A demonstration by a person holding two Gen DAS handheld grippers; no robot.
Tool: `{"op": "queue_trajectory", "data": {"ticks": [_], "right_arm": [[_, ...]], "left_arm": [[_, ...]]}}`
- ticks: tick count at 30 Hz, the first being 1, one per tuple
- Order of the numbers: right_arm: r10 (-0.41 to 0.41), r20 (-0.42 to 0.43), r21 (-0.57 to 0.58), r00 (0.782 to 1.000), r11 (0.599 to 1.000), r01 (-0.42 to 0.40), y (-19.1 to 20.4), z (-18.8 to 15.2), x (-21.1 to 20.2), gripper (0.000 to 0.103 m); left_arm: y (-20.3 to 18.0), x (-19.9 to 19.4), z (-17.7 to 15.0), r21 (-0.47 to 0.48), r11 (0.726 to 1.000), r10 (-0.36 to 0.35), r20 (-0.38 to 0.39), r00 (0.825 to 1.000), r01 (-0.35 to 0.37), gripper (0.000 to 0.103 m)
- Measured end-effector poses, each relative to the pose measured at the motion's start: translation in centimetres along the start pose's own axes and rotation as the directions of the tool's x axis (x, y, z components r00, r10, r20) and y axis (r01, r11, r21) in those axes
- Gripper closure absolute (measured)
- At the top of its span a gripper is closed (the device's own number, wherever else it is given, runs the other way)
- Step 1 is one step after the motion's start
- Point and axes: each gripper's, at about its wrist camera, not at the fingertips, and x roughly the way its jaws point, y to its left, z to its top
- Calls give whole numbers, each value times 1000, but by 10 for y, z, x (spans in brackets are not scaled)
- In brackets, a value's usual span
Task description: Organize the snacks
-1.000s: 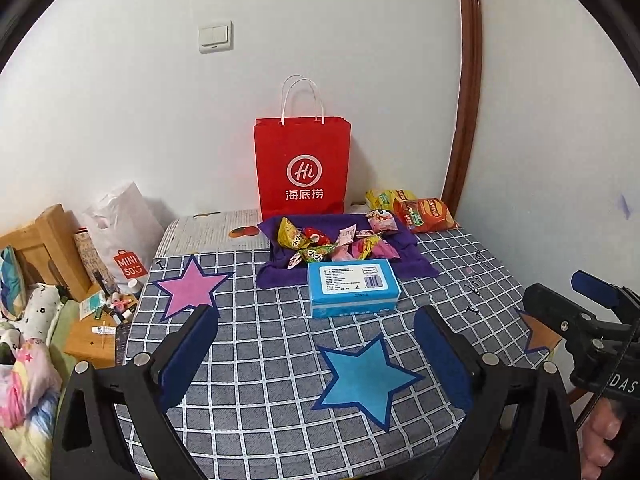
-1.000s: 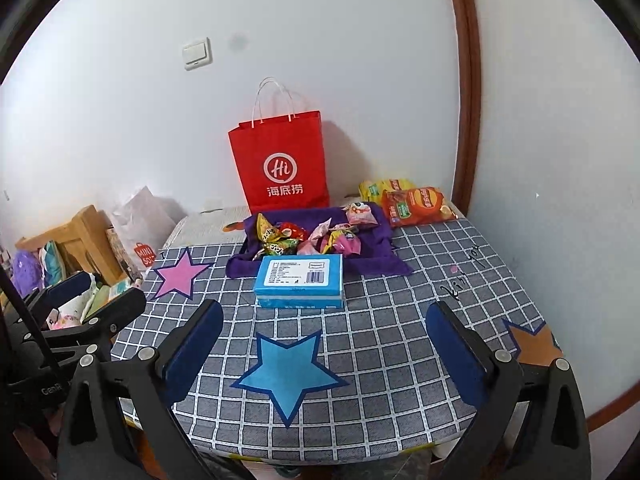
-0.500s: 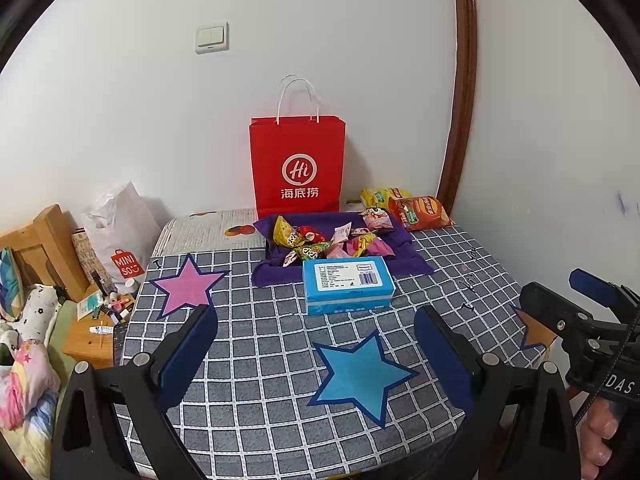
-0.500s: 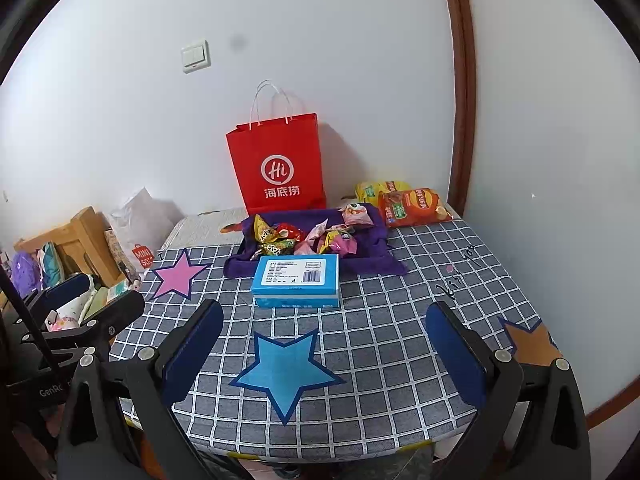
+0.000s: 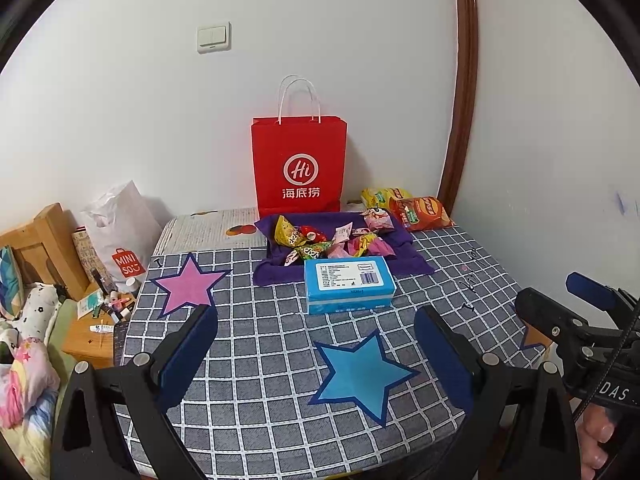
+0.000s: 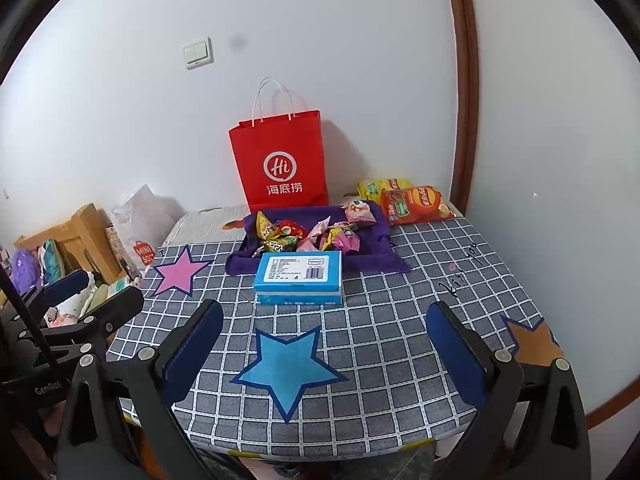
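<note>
Small bright foil-wrapped snack packets (image 5: 328,240) lie heaped on a purple cloth tray (image 5: 412,260) at the checked table's (image 5: 256,344) twelve o'clock. A blue rectangular tissue pack (image 5: 348,284) sits directly before them, a red paper bag (image 5: 299,168) behind. Left gripper (image 5: 316,352) and right gripper (image 6: 324,344) hover spread, empty.

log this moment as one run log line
left claw open | right claw open | small wrapped snacks on purple cloth | none grasped

White walls (image 5: 360,40) meet at a corner trimmed with brown wood (image 5: 460,120). A light switch (image 5: 213,37) sits high up. Wooden furniture (image 5: 44,240) stands at left.
</note>
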Motion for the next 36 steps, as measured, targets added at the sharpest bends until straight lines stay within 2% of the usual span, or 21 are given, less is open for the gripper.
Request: {"op": "queue_trajectory", "data": {"ticks": [36], "right_arm": [[9,6,-12,1000,1000,-9,6,-1,-6,3]], "left_arm": [[0,-3,0,-6,1000,-10,2,1000,10,4]]}}
